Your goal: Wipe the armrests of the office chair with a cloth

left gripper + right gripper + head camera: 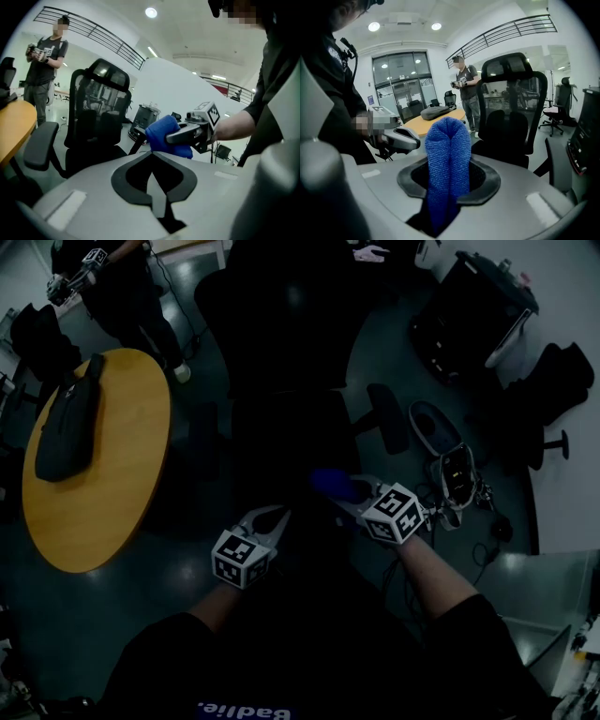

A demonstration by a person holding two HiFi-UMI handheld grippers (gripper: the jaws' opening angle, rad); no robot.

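Blue cloth (447, 150) clamped in right hand-held gripper (449, 176); left hand-held gripper (153, 183) jaws together, empty. Nearest armrest (386, 418) lies far-right of cloth, long axis near-far; right hand-held gripper nearer.

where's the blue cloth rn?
The blue cloth is clamped, folded and upright, in the right hand-held gripper. In the head view it sits just right of centre, in front of the black office chair, beside the left hand-held gripper.
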